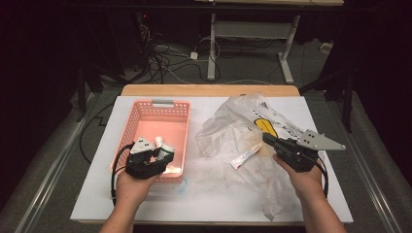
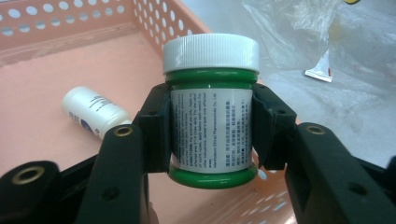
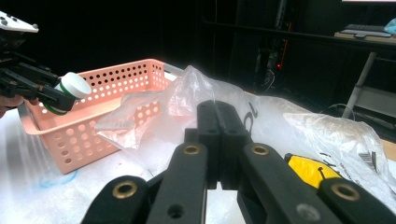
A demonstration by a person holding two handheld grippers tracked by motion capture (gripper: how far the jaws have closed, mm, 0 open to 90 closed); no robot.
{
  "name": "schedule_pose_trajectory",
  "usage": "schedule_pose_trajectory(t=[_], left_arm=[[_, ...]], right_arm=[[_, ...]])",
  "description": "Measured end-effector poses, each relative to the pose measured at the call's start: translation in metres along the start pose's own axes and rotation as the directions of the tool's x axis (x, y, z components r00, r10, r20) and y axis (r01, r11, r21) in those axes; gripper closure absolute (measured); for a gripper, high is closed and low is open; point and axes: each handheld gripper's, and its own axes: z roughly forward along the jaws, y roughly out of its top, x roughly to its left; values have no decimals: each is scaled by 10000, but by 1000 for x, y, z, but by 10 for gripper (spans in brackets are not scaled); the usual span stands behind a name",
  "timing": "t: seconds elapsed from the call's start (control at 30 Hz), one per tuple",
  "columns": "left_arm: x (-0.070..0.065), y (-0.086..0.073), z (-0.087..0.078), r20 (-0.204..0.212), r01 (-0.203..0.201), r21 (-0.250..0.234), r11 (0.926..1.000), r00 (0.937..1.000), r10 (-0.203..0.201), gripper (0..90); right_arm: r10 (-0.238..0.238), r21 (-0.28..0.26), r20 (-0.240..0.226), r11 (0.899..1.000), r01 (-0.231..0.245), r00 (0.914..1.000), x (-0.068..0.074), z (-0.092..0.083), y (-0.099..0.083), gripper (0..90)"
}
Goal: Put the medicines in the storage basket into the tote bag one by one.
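Green jar (image 1: 163,148), white-capped, sits clamped in the left gripper (image 1: 154,154) over the near end of a pink perforated basket (image 1: 145,114) on a white table (image 1: 204,194) (dark room, cables on the floor behind). From the left gripper view, black pads (image 2: 159,128) press the jar's printed label; a small white bottle (image 2: 95,112) lies on the basket floor. From the right gripper view, the right gripper (image 3: 218,140) has its jaws closed, empty, beside a crinkled clear plastic bag (image 3: 280,126).

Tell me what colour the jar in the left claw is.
The jar is green with a white lid; the left gripper view shows it best.
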Motion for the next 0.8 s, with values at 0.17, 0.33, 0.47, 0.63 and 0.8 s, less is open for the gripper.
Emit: schedule_pose_trajectory(t=[0.17,0.33,0.47,0.63,0.8], left_arm=[[-9,3,-1,-64,-343,-132,9993,9994,342,538],[-15,6,-1,245,-374,-268,9989,9990,381,538],[-21,8,-2,577,-394,-367,9986,9975,414,538],[-32,10,-1,794,-604,-482,9970,9948,641,538],[-42,12,0,1108,-740,-580,9956,9906,801,538]], right_arm=[[0,-13,-10,10000,0,10000,0,-1,0,900],[-20,-2,-43,10000,20,10000,1,0,0,900],[-26,14,-41,10000,26,10000,2,0,0,900],[-33,-2,-32,10000,33,10000,2,-1,0,900],[-19,9,-59,10000,19,10000,1,0,0,900]])
